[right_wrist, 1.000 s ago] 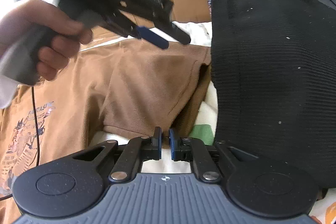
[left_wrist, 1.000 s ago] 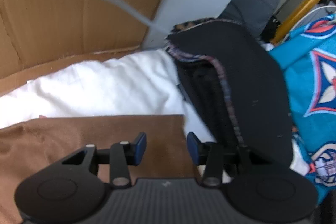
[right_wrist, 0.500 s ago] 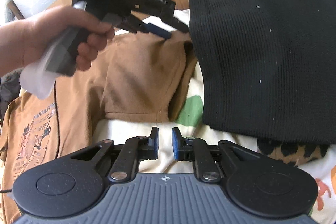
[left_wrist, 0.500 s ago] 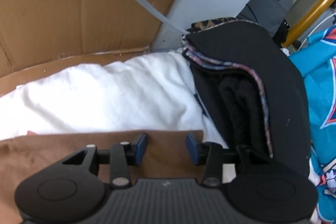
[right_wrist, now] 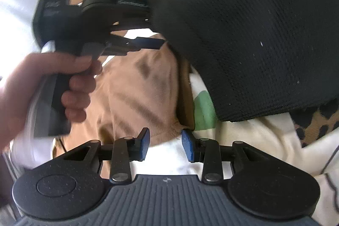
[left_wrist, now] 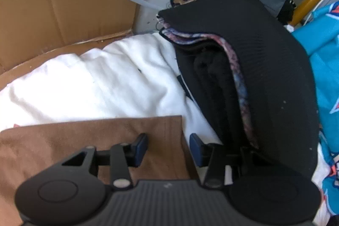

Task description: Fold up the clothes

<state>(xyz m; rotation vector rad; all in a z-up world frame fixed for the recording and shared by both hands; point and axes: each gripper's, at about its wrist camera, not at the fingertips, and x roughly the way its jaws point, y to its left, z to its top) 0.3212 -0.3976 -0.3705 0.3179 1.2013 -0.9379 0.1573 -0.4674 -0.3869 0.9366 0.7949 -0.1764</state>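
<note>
Brown shirt [left_wrist: 89,137] partly under black garment [right_wrist: 243,35], left hand-held gripper [left_wrist: 168,148] spread wide, right hand-held gripper [right_wrist: 165,144] likewise.

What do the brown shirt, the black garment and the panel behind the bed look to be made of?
Brown shirt: soft matte knit, probably cotton jersey; it creases gently. Black garment: ribbed or mesh-like knit with a visible texture and lint specks. Panel: corrugated cardboard, plain brown, with fold lines and a frayed edge.
</note>
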